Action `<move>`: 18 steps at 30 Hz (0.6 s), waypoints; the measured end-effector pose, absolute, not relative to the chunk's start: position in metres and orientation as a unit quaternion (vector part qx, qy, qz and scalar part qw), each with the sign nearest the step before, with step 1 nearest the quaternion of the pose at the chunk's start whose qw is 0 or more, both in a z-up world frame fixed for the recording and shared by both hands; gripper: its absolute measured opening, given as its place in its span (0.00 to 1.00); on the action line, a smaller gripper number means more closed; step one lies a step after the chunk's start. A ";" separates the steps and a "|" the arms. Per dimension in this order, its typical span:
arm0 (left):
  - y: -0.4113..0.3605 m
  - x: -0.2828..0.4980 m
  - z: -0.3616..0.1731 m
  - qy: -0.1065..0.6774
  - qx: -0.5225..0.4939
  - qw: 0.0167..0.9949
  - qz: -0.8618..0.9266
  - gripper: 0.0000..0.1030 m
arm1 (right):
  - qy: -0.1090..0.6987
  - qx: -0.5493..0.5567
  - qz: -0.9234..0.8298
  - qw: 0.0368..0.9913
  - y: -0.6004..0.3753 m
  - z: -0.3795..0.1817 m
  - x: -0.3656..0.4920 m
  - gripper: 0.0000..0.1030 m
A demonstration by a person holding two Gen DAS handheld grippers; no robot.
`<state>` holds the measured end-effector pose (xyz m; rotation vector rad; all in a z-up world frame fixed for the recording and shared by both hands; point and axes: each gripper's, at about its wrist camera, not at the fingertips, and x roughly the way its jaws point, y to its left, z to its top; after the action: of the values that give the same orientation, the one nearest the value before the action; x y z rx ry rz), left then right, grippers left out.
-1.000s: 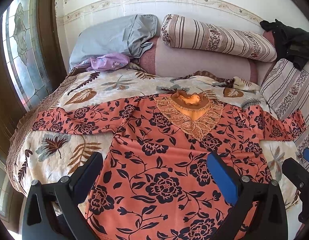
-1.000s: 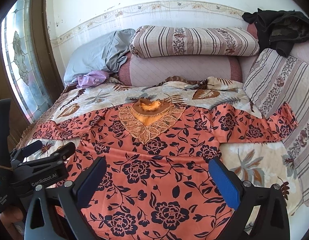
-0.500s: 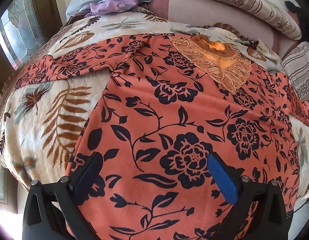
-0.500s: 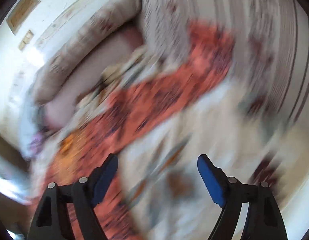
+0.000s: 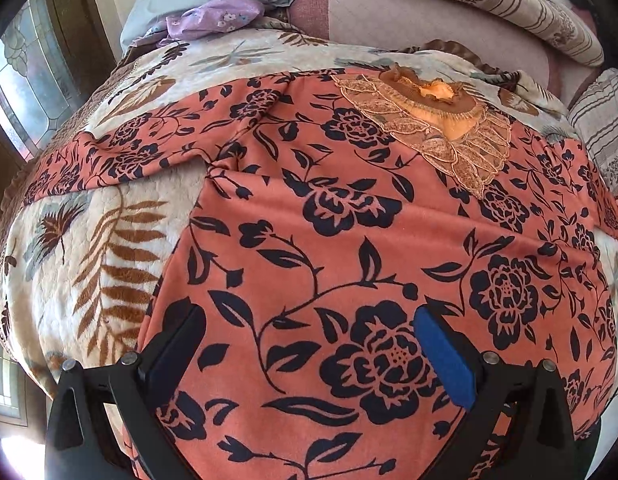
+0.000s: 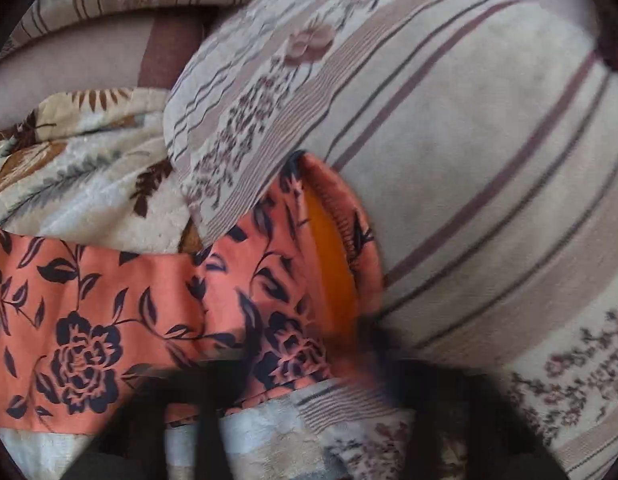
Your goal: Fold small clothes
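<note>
The coral-orange long-sleeved top with a dark navy flower print and a gold lace collar [image 5: 309,240] lies spread flat, front up, on the cream bed quilt with brown and grey leaf print [image 5: 89,260], its collar toward the pillows and its two sleeves stretched out sideways. Left gripper [image 5: 305,356] hovers low over the lower body of the top, near the hem; jaws stand wide apart, blue pads clear, nothing between them. Right gripper [image 6: 309,372] is at the far sleeve's cuff [image 6: 333,240], which rests against the beige cushion with mauve stripes and flower bands [image 6: 469,160]; its fingers are a dark blur at the bottom of the right wrist view. Jaws read as brought fully together, and cuff fabric bunches right at them, so they appear to have pinched the sleeve end, though blur hides the contact itself. Step in hand, as judged: first fold, taking the sleeve inward. Next move calls for carrying the cuff across the chest and laying it flat, without dragging the body. Left jaws could take the hem or side seam to steady the fabric.
</note>
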<state>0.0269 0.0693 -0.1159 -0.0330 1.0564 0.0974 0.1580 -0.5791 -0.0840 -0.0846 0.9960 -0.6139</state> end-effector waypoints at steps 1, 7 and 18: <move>0.072 0.027 -0.116 0.501 -0.018 0.864 0.047 1.00 | 0.478 -0.007 -0.274 0.835 -0.580 -0.080 0.157 0.05; 0.093 0.021 -0.111 0.474 -0.051 0.878 0.041 1.00 | 0.431 0.145 -0.118 0.883 -0.524 0.006 0.144 0.05; 0.167 -0.008 -0.099 0.438 -0.125 0.888 0.068 1.00 | 0.355 0.273 0.214 0.868 -0.242 0.111 0.133 0.08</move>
<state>-0.0077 0.1666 -0.0989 -0.2595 0.9102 0.1421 0.1327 -0.2420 0.1108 0.5706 0.7420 0.4470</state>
